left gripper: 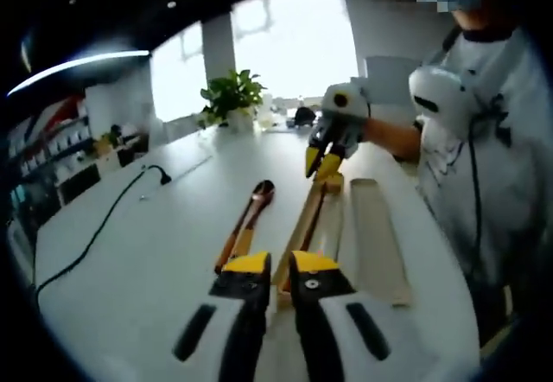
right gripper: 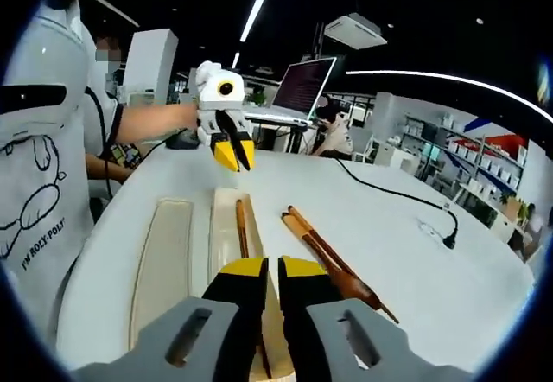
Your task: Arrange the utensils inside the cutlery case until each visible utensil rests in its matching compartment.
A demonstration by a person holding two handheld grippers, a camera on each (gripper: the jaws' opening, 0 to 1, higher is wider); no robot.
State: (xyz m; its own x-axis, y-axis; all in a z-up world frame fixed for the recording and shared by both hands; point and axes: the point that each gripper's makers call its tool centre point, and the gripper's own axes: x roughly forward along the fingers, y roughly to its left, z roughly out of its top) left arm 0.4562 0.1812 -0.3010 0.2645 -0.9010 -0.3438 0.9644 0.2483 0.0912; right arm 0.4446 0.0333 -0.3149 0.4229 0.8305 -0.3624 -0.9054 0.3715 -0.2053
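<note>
A long wooden cutlery case point(left gripper: 332, 219) point(right gripper: 226, 226) lies on the white table, with one brown utensil point(left gripper: 312, 218) point(right gripper: 241, 226) lying lengthwise inside it. Beside it lies a second wooden tray part point(left gripper: 377, 235) point(right gripper: 161, 261) with nothing in it. A wooden spoon and chopsticks point(left gripper: 247, 216) point(right gripper: 327, 254) rest on the table outside the case. My left gripper point(left gripper: 279, 265) point(right gripper: 233, 154) hovers shut at one end of the case, holding nothing. At the opposite end my right gripper point(right gripper: 271, 271) point(left gripper: 320, 166) is also shut, just above the case.
A black cable with a plug point(left gripper: 130, 194) point(right gripper: 406, 199) runs across the table. A potted plant point(left gripper: 232, 97) and a laptop point(right gripper: 302, 86) stand at the table's ends. The person point(left gripper: 484, 131) stands close to the edge on the case's side.
</note>
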